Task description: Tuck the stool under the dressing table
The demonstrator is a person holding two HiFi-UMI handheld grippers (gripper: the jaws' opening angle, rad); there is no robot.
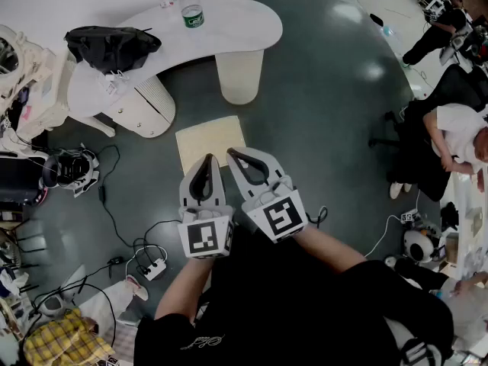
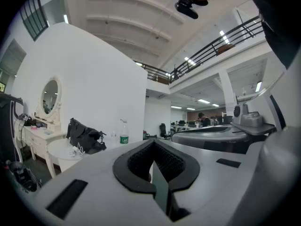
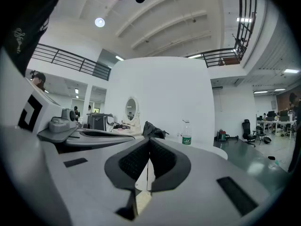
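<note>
A glossy dark floor (image 1: 328,90) fills a big open room with white walls, and people sit at desks along the right edge of the head view. In the upper left of that view stands the curved white dressing table (image 1: 244,25), with a black bag (image 1: 110,46) and a water bottle (image 1: 192,12) on its top and a round leg (image 1: 239,75) below. The stool (image 1: 211,139), a cream square seat, sits in the middle of the frame on open floor, just below the round leg in the picture and apart from it, not under the table top. The left gripper (image 1: 208,160) and the right gripper (image 1: 232,155) are held side by side in the lower middle, and their tips overlap the stool's near edge; whether they touch it I cannot tell. Each gripper's own view shows its jaws pressed together with nothing between them. A power strip (image 1: 152,268) and cables lie on the floor at lower left.
</note>
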